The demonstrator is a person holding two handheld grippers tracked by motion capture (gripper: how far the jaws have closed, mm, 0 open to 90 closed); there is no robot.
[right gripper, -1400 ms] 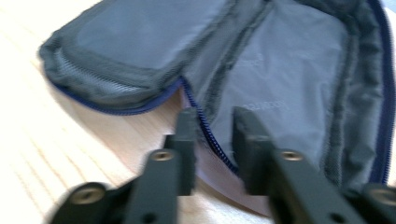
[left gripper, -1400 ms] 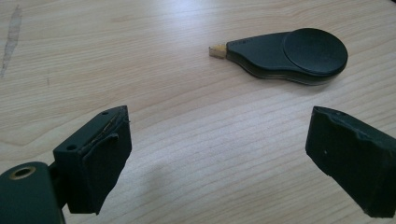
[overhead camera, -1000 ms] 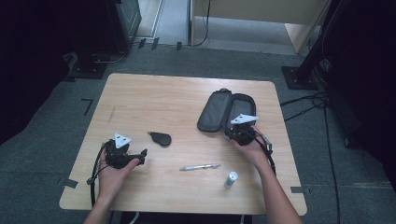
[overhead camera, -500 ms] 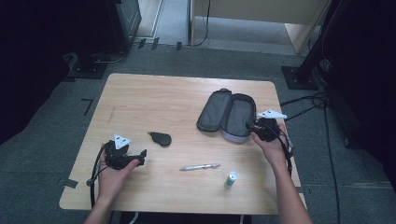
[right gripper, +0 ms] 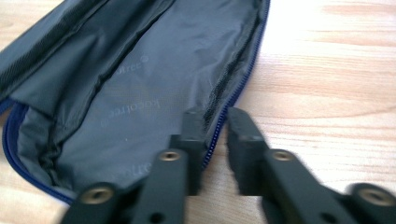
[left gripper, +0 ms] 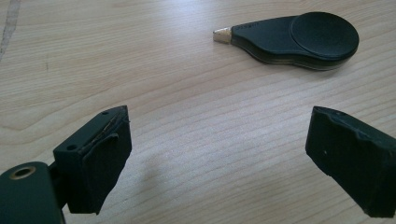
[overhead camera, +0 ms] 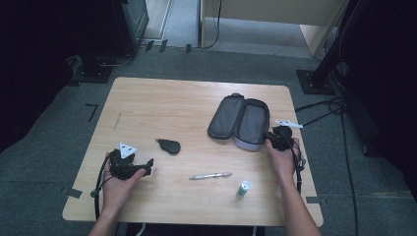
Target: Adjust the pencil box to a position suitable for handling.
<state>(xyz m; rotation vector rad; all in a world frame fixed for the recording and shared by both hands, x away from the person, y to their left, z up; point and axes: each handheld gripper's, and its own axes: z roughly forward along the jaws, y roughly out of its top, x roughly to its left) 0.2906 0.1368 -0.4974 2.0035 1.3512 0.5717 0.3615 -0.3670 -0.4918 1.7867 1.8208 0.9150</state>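
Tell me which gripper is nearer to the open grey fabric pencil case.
Right. The right gripper pinches the open grey fabric pencil case at its rim; the left gripper rests far across the table.

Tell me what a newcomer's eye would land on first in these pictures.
First, the open grey pencil case at the table's right, its lining spread wide. The right gripper has just been closing its jaws on the case's blue zipper edge, which runs between them. Near the middle lies a black teardrop-shaped tool, ahead of the left gripper, whose jaws stand wide open; a pen and a small green-capped tube lie nearer the person.
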